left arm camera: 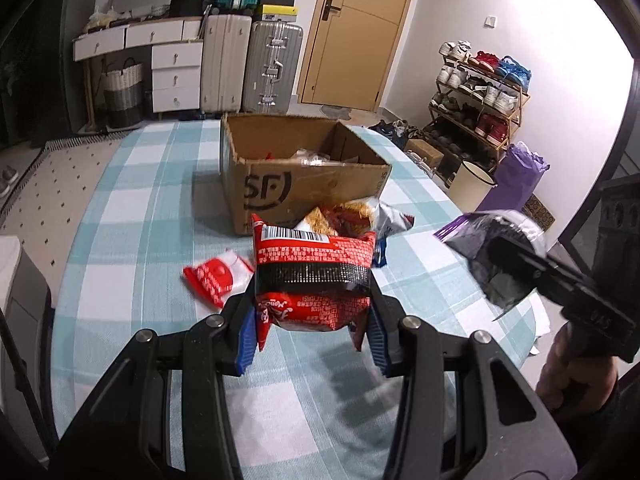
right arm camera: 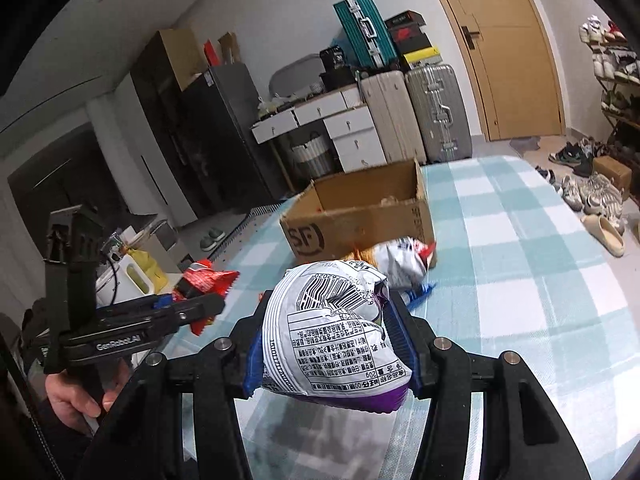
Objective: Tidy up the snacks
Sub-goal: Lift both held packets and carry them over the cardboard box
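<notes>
Two grippers hang above the checked counter (left arm camera: 132, 216), each with a snack. The left gripper (left arm camera: 312, 332) has its jaws clamped on a red packet (left arm camera: 314, 264); the right gripper (right arm camera: 332, 354) squeezes a white-and-purple bag (right arm camera: 332, 332). Ahead stands an open cardboard box (left arm camera: 280, 188), with a silver chip bag (right arm camera: 404, 260) lying against its front and a small red-and-white packet (left arm camera: 216, 276) on the cloth.

Box (left arm camera: 304, 184) contents mostly hidden by wall; red-white packet (left arm camera: 216, 280) blurred, print unreadable.
</notes>
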A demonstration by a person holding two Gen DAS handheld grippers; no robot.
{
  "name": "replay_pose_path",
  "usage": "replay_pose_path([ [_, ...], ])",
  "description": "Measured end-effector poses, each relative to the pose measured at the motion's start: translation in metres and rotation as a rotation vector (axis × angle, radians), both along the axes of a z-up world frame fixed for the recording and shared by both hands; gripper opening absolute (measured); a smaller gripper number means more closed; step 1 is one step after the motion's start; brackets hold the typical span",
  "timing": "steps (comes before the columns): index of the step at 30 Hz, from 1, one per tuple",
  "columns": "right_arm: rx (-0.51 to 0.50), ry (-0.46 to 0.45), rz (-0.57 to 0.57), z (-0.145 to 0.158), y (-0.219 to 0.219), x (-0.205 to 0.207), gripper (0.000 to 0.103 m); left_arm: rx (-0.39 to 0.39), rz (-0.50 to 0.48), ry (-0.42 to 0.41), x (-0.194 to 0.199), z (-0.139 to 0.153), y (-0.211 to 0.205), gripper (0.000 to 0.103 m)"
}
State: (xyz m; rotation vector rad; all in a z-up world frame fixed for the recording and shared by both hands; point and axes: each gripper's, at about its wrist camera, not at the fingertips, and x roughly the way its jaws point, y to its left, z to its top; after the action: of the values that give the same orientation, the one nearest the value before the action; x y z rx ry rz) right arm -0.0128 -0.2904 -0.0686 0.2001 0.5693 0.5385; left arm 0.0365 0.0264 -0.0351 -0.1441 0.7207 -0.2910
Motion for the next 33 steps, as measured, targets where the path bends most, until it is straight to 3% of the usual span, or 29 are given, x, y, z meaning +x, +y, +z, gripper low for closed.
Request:
replay_pose_path([
  [16, -0.007, -0.095, 0.022, 0.069, 0.001, 0.025, 0.053, 0.013, -0.018, -0.029, 0.065, 0.045, -0.004, 0.041],
  [33, -0.07, -0.113, 0.066, 0.1, 0.035, 0.128, 0.053, 0.025, -0.037, 0.005, 0.18, 0.065, -0.003, 0.041],
])
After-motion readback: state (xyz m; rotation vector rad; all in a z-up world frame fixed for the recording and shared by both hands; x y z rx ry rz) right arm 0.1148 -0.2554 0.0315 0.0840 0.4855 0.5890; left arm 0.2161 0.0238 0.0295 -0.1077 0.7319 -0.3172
